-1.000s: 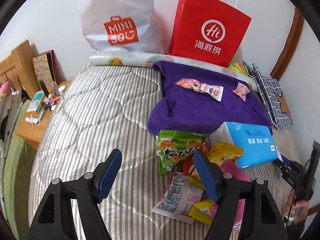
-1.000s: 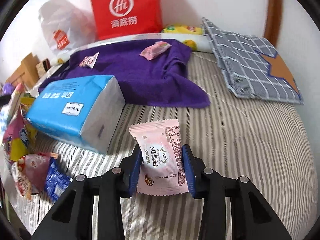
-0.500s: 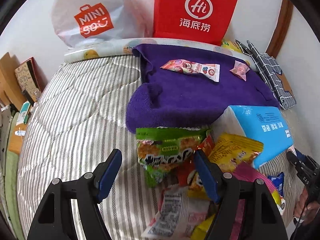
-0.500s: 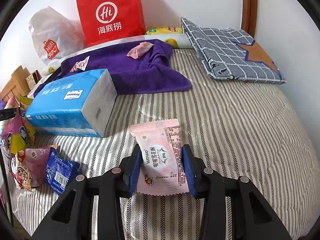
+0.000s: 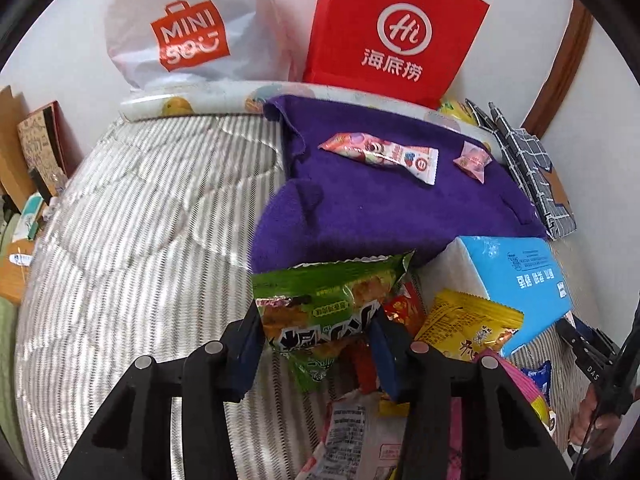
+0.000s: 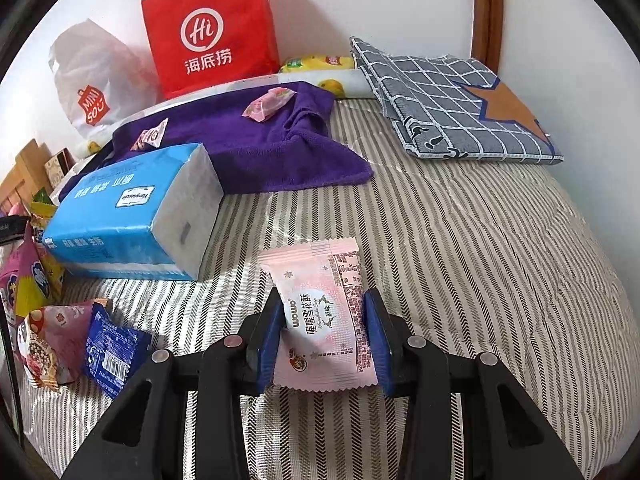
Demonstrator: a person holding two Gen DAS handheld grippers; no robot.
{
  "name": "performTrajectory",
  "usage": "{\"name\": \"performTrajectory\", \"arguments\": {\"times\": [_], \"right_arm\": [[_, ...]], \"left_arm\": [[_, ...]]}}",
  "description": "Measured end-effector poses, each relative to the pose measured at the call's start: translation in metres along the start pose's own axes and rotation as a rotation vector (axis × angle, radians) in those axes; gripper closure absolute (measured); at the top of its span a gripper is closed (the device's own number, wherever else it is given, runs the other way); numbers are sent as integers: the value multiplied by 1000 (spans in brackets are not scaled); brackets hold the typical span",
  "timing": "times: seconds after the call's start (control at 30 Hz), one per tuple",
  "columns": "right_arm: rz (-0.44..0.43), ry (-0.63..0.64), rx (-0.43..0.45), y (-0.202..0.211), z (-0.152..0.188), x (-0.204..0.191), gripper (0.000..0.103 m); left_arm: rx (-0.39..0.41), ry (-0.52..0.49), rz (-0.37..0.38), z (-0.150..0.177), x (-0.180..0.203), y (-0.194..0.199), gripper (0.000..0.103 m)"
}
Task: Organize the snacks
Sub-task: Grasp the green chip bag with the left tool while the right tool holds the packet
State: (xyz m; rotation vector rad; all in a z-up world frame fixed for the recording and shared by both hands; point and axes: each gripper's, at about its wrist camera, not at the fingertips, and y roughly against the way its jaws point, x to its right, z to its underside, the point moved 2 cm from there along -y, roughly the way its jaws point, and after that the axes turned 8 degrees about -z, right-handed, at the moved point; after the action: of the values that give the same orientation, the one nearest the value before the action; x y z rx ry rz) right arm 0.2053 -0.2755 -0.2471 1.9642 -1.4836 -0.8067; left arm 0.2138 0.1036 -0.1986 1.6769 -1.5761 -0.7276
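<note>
two snacks on purple towel point(image 5: 384, 208), two bags, one tissue pack point(image 6: 132, 216)

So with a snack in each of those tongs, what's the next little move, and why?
Probably carry the pink snack packet in the right tongs over to the purple towel and set it there: two sweets already lie on it. The left tongs look closed on the green snack bag.

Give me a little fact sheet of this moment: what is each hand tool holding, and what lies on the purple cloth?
left gripper: fingers closed on the green snack bag
right gripper: fingers closed on the pink snack packet
purple towel: bears a long candy packet and a small pink candy
surface: striped bed cover
</note>
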Motion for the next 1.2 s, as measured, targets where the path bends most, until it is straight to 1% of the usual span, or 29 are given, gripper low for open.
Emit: {"name": "performTrajectory", "arguments": {"times": [0.2, 0.4, 0.53, 0.73, 0.87, 0.97, 1.07, 1.2], "right_arm": [[2, -2, -3, -1, -1, 1, 63], [-2, -29, 16, 9, 0, 4, 63], [-30, -45, 40, 25, 0, -2, 63], [-59, 9, 66, 54, -3, -22, 63], [-59, 28, 94, 76, -4, -34, 63], [-70, 37, 123, 95, -5, -43, 63], [-74, 50, 149, 112, -6, -51, 63], [-69, 59, 177, 133, -9, -59, 63]], "left_arm": [[35, 20, 6, -4, -7, 23, 58], [84, -7, 3, 1, -3, 56, 58], [105, -9, 8, 8, 1, 75, 58], [126, -22, 13, 19, 17, 97, 58], [127, -22, 60, 26, 29, 111, 58], [135, -30, 68, 31, 40, 120, 58], [130, -36, 92, 36, 50, 128, 58], [151, -55, 107, 40, 64, 142, 58]]}}
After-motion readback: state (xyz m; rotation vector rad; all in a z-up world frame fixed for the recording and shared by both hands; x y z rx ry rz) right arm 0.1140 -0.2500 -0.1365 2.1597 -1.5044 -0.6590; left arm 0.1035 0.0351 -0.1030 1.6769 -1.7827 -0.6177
